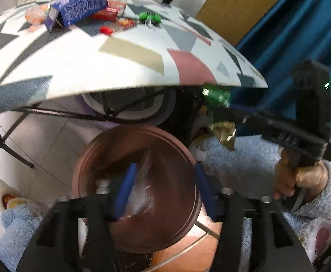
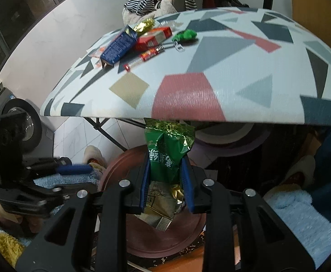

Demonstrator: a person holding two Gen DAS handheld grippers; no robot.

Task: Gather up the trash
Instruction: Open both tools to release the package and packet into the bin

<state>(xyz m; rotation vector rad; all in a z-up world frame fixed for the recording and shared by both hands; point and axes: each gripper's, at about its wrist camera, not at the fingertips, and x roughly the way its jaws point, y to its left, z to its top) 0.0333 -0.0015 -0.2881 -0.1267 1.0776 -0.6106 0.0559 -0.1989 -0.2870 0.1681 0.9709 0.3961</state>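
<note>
My left gripper point(image 1: 165, 165) hangs open over a round brown bin point(image 1: 97, 145). A clear plastic wrapper point(image 1: 142, 181) lies loose beside its left finger, inside the bin's mouth, with no pad pressing on it. My right gripper point(image 2: 165, 158) is shut on a green foil packet point(image 2: 167, 136), held upright just above the bin point(image 2: 118, 158) and below the table's edge. The same packet point(image 1: 215, 95) shows in the left wrist view at the right, under the tabletop. More trash lies on the far side of the table: a blue box point(image 2: 120, 45), a red box point(image 2: 154, 37) and a gold wrapper point(image 2: 144, 26).
The patterned folding table point(image 2: 210, 68) overhangs the bin, with its black legs point(image 1: 11, 149) to the left. A green keychain toy point(image 2: 186, 35) lies on it. A person's fleece-clad legs point(image 1: 244, 158) and slippers point(image 2: 299, 172) flank the bin. A blue curtain point(image 1: 290, 34) hangs at the right.
</note>
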